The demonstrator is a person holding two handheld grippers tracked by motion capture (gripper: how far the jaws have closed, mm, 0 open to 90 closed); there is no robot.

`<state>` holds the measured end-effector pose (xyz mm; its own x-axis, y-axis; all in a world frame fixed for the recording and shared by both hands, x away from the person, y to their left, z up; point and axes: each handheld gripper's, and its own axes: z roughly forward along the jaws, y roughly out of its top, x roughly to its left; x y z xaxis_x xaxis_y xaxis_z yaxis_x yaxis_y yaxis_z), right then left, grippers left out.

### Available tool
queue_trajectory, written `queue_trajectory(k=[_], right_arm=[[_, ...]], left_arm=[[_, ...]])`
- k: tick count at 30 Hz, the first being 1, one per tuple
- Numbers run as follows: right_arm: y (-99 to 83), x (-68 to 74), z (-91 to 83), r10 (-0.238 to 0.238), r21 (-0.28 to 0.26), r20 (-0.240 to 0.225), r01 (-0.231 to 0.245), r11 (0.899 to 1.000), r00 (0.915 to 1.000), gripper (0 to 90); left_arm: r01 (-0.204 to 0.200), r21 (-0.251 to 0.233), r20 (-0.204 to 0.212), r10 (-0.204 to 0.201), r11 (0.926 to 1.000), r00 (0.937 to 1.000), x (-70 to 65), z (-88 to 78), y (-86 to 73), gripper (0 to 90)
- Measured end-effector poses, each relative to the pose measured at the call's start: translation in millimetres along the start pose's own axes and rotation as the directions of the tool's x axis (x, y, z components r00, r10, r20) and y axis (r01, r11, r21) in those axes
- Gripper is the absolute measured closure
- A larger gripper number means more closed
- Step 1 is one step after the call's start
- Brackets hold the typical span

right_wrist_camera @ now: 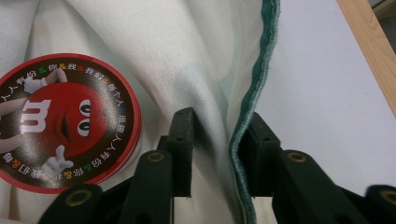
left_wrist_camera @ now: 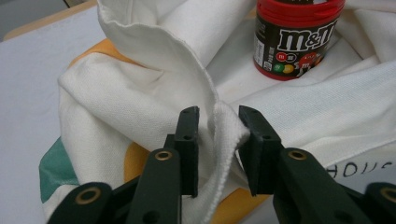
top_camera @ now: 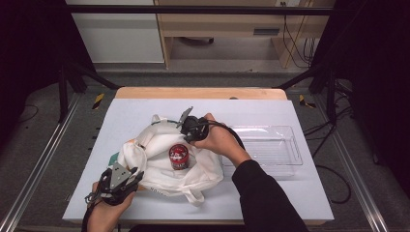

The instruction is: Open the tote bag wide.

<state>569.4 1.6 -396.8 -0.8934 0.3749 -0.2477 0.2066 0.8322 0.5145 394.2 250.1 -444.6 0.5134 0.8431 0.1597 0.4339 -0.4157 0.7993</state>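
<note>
A white cloth bag (top_camera: 159, 145) with orange and green print lies crumpled mid-table. Standing in its open mouth is a red candy jar (top_camera: 179, 155), whose label shows in the left gripper view (left_wrist_camera: 294, 37) and whose lid shows in the right gripper view (right_wrist_camera: 60, 121). My left gripper (top_camera: 135, 175) is at the bag's near-left corner, and its jaws (left_wrist_camera: 218, 116) pinch the thick white hem (left_wrist_camera: 226, 130). At the far side my right gripper (top_camera: 188, 137) straddles the green-stitched rim (right_wrist_camera: 247, 107). That rim rests against one pad, with a gap to the other pad.
An empty clear plastic tray (top_camera: 290, 145) sits right of the bag, behind the right forearm. A white mat (top_camera: 145, 111) covers the table, whose wooden far edge (top_camera: 200, 93) shows beyond. Dark frame rails run along both sides.
</note>
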Motion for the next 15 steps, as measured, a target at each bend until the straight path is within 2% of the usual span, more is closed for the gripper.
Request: queue_trajectory(k=[4,6,10,15], right_arm=[[0.5,-0.6,0.3,-0.008,-0.002,0.007,0.008,1.000,0.9999,76.1],[0.7,-1.5,1.0,-0.006,0.001,0.026,0.006,1.000,0.9996,79.8],[1.9,-3.8,1.2,0.012,-0.003,0.046,-0.012,1.000,0.9989,82.0],[2.1,-10.4,0.4,0.065,-0.028,0.069,-0.064,0.998,0.9954,84.0]], left_arm=[[-0.001,0.004,0.007,0.001,1.0000,1.0000,1.0,0.5,-0.7,77.5],[-0.011,0.004,0.008,0.011,0.9999,0.9999,0.7,-1.6,-0.8,79.2],[-0.017,0.003,0.011,0.017,0.9998,0.9998,-0.1,-4.0,-0.8,82.3],[-0.039,0.002,0.010,0.039,0.9992,0.9992,-1.4,-9.6,0.9,83.5]])
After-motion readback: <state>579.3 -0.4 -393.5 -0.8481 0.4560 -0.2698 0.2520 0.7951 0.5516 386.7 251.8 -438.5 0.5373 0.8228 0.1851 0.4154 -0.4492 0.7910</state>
